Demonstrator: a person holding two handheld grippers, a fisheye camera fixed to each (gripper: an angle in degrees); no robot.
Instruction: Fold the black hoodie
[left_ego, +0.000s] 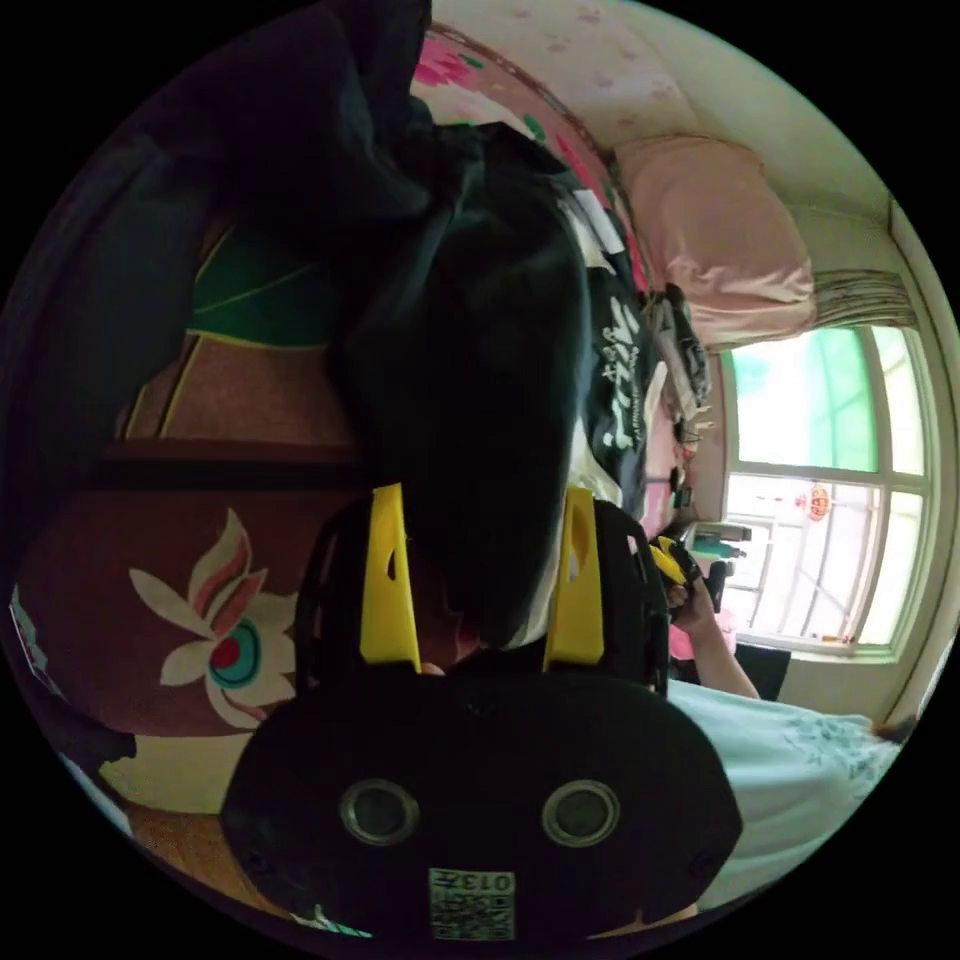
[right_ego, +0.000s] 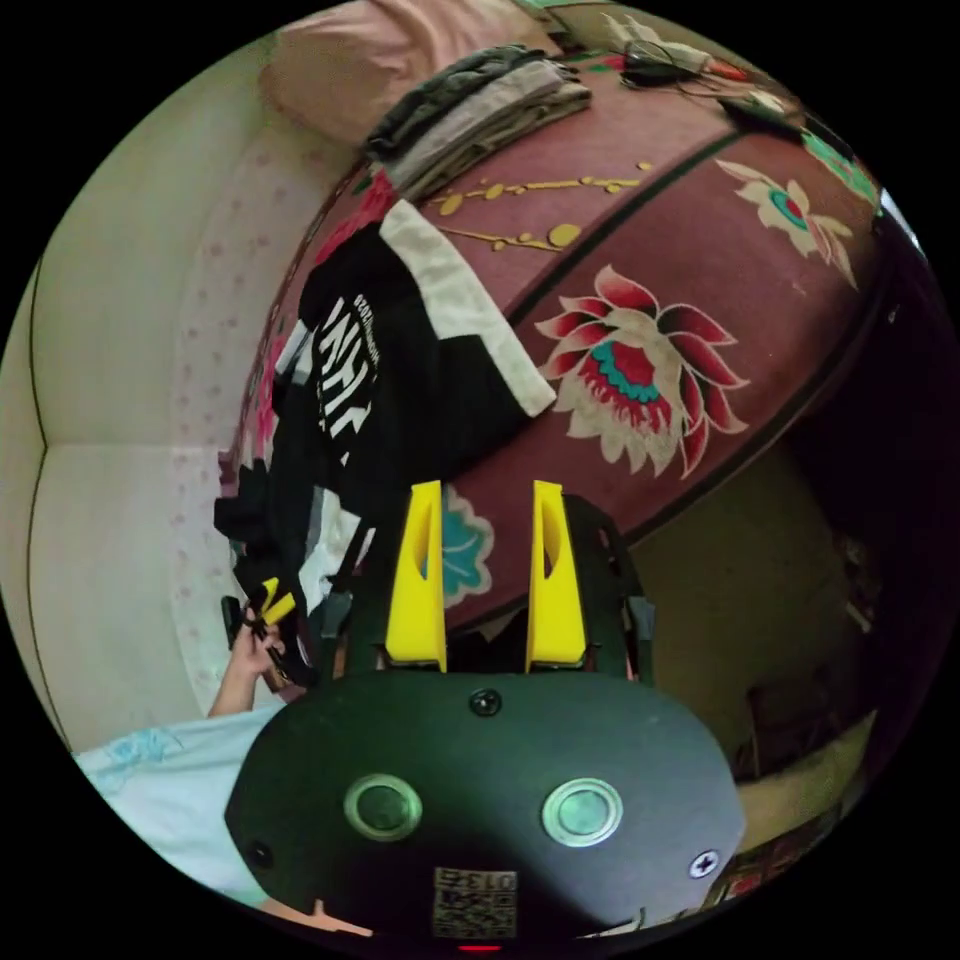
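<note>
bed: wearing a maroon flowered cover
on it: black hoodie sprawling near the wall side, folded clothes sitting by a pink pillow

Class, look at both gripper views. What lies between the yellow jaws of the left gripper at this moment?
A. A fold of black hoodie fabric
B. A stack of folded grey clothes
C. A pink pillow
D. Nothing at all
A: in the left gripper view, dark fabric of the black hoodie hangs down between the two yellow jaws of the left gripper, while the right gripper has only the maroon flowered bedspread behind its gap.
</note>
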